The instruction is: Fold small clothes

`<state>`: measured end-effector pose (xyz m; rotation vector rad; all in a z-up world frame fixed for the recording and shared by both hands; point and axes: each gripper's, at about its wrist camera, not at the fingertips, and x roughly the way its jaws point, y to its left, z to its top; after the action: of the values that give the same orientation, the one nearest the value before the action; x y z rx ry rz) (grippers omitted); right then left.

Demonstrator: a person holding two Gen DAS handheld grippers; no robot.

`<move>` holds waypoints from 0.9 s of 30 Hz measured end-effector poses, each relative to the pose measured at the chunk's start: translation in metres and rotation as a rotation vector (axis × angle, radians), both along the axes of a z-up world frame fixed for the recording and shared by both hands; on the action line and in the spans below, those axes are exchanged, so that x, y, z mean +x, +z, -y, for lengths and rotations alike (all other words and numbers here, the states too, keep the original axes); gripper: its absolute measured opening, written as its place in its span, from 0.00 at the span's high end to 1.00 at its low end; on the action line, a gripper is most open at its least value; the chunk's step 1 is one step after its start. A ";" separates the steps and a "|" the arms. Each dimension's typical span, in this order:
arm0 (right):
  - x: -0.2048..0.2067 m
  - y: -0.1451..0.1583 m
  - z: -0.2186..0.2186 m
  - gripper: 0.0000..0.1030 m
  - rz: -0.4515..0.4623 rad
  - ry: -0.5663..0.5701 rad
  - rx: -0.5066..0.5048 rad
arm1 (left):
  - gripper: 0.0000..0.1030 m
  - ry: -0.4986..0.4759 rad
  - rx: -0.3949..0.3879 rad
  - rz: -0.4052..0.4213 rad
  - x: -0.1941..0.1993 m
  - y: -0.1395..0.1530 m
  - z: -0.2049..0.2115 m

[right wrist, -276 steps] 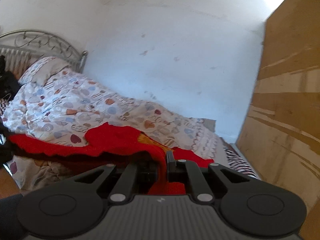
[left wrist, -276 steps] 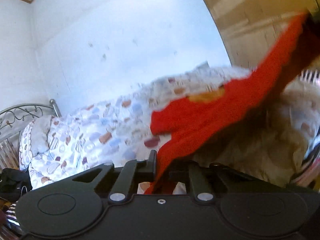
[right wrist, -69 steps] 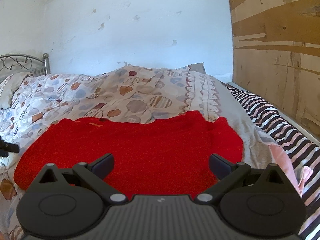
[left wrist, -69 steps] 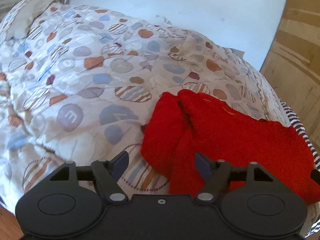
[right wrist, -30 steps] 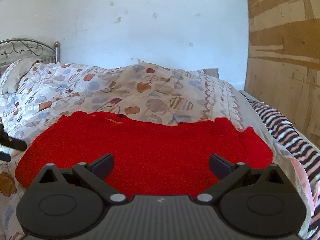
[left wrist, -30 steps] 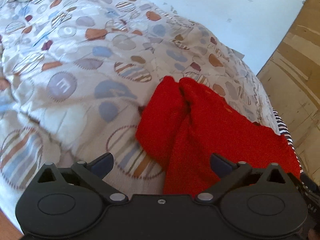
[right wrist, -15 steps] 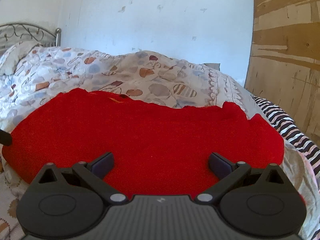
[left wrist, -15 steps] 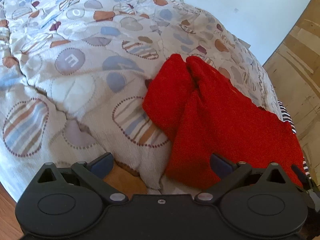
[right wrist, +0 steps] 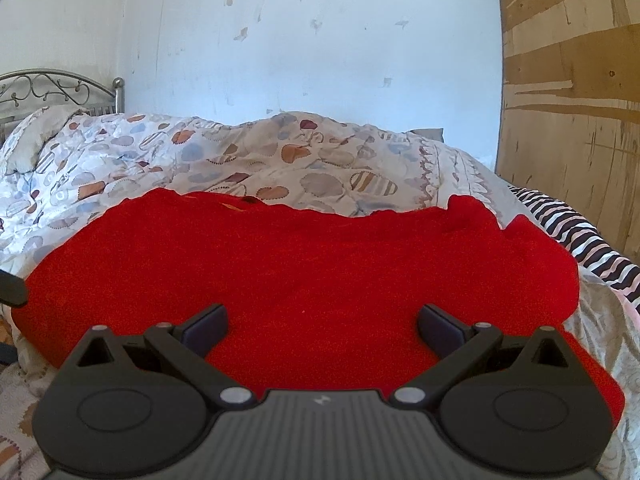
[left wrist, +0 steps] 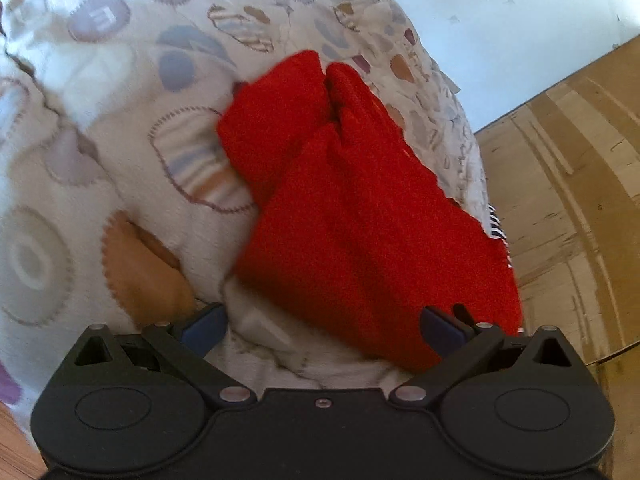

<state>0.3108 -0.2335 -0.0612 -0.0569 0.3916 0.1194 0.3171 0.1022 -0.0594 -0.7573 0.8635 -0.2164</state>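
One garment is in play: we see a red knitted garment [right wrist: 296, 264] spread on the bed, lying on the patterned quilt [right wrist: 248, 152] with its long axis running left to right in the right wrist view. Both tools are free of it. We read the left hand-held gripper [left wrist: 324, 326] as wide apart and empty, poised at the near left end of the garment, where the cloth hangs over the quilt edge. We read the right hand-held gripper [right wrist: 322, 326] as equally wide and empty, hovering over the near middle of the cloth; whether its fingers touch the fabric we cannot tell. At the far left end, the left wrist view shows two lobes of cloth bunched together with a crease between them; we cannot tell whether this is a sleeve doubled over or plain bunching. The far edge is wavy, and the right end shows small humps close to the striped sheet [right wrist: 576, 232]. We judge the task to be at an early stage: the garment appears laid out flat or at most doubled once, its layer count cannot be confirmed, and no compact folded shape exists. We judge that the remaining work covers gripping an edge or both ends, folding across, and squaring the result.
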 end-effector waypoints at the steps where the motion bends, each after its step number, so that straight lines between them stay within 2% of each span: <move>1: 0.000 0.000 0.000 0.00 0.001 0.000 0.001 | 0.01 -0.001 -0.003 0.003 0.002 0.000 0.003; 5: -0.001 -0.001 0.001 0.00 0.005 0.002 0.005 | 0.01 -0.019 -0.032 0.029 0.011 0.007 0.011; 8: -0.002 -0.002 0.001 0.00 0.008 0.003 0.010 | 0.01 -0.031 -0.025 0.063 0.013 0.012 0.017; 11: -0.002 -0.002 0.002 0.00 0.009 0.004 0.012 | 0.01 -0.024 -0.008 0.048 0.019 0.006 0.022; 16: -0.002 -0.003 0.002 0.00 0.009 0.004 0.013 | 0.02 0.077 -0.053 0.060 0.021 -0.007 0.015; 21: -0.002 -0.003 0.002 0.00 0.010 0.004 0.013 | 0.22 0.188 -0.061 0.086 0.021 -0.006 0.010; 27: -0.003 -0.002 0.002 0.00 0.011 0.005 0.016 | 0.24 0.204 -0.044 0.106 0.023 -0.006 0.005</move>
<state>0.3082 -0.2359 -0.0637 -0.0427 0.3793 0.1266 0.3404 0.0972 -0.0658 -0.8622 0.6772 -0.0934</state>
